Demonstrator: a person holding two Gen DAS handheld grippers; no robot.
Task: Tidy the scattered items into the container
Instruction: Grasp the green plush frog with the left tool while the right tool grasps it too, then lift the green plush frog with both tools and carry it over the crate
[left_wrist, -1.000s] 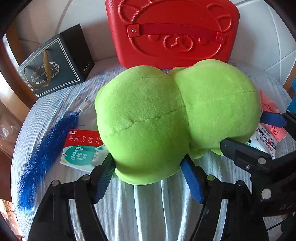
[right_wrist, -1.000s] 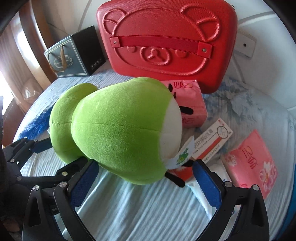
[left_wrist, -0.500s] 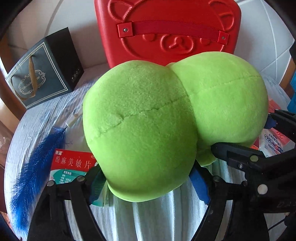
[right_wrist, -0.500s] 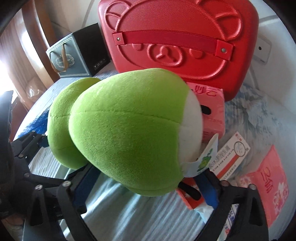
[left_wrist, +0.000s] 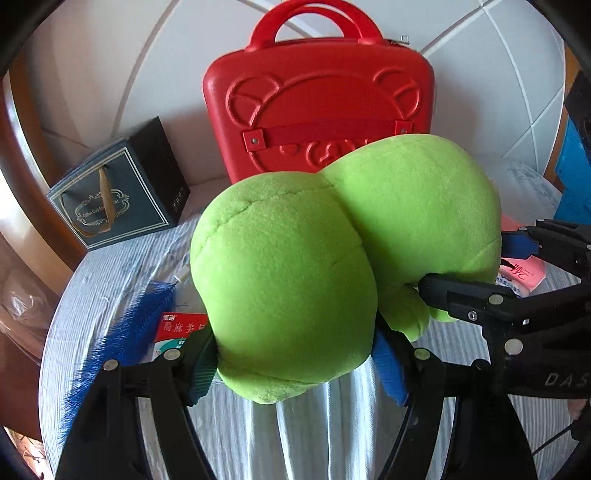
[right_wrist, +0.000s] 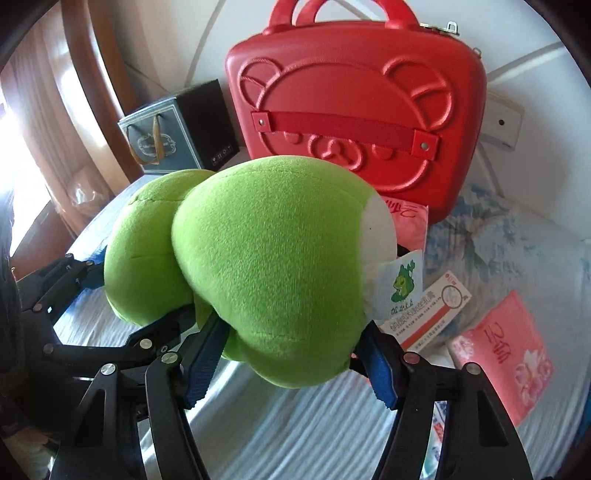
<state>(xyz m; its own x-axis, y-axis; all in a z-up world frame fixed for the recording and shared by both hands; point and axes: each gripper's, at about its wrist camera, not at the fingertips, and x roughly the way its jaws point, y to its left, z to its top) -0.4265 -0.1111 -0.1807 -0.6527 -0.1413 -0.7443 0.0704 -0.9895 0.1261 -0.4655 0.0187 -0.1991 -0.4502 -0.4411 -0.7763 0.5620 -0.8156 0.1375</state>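
A big green plush toy (left_wrist: 295, 288) is held off the table by both grippers. My left gripper (left_wrist: 295, 363) is shut on its rounded near lobe. My right gripper (right_wrist: 290, 363) is shut on the other lobe (right_wrist: 273, 273), which has a white face and a paper tag (right_wrist: 402, 291). The right gripper also shows in the left wrist view (left_wrist: 480, 273). A closed red bear-embossed case (left_wrist: 321, 107) stands upright behind; it also shows in the right wrist view (right_wrist: 362, 122).
A dark gift bag (left_wrist: 118, 195) stands at the back left. A blue feather (left_wrist: 118, 339) and a medicine box (left_wrist: 181, 328) lie on the round striped table (left_wrist: 110, 266). Pink tissue packs (right_wrist: 502, 350) and a white-red box (right_wrist: 432, 314) lie right.
Both grippers have closed on the plush and lifted it up off the table. The views have pulled back, so the whole red case with its handles shows.
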